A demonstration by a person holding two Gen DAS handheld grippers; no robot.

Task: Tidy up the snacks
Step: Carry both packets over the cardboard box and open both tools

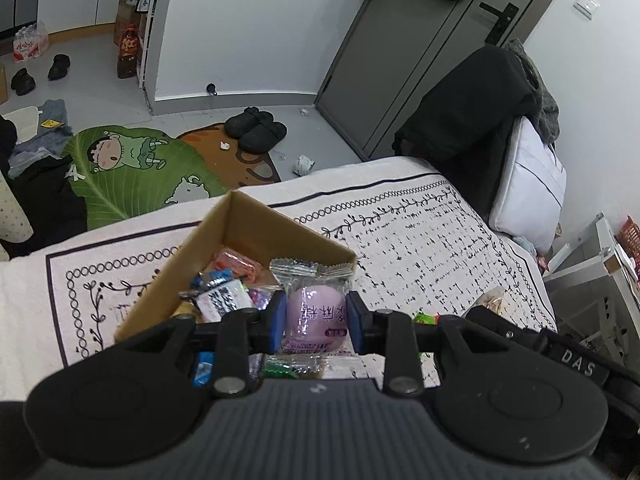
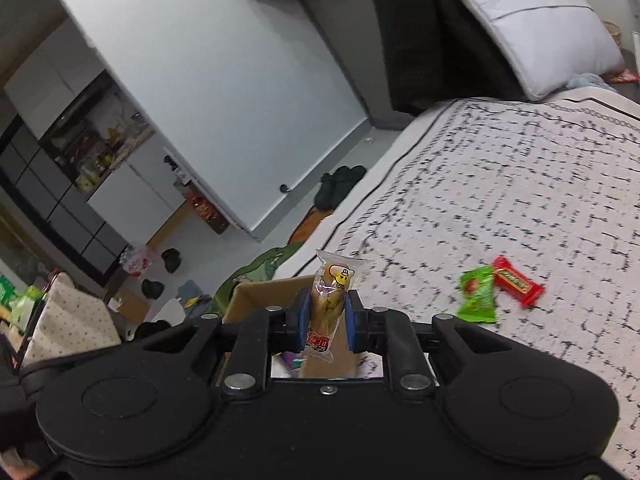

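Snacks half sorted: a cardboard box (image 1: 240,236) sits on the patterned bedspread (image 1: 420,240) near the bed's edge, already holding a jumble of wrapped pieces (orange, blue, and a white sachet with dark print are the ones I can make out). Left gripper (image 1: 316,318) is clamped narrow on a purple round sweet (image 1: 314,314) in a clear crimped wrapper, blue pads pressing its two sides, the wrapper's serrated top flaring above them. It hangs over the box's near corner, apparently so it can be let go straight into the pile. Right gripper (image 2: 325,316) is closed almost fully on a slim tan snack stick (image 2: 330,300) in a clear sleeve; a yellow cartoon figure shows near the top, a red label at the bottom. The pads pinch it across the thin middle, so it stands nearly upright between them, and the box's brown wall shows just behind and below, which suggests this one is headed for the same box. Both grips take the body of the snack rather than the loose wrapper ends, likely the firmer hold. Still loose on the bedspread, in the right wrist view: a green packet (image 2: 478,294) and a red packet (image 2: 516,286), touching or overlapping at one corner, well apart from the box. My reading is that two drops come next, then those two remain.
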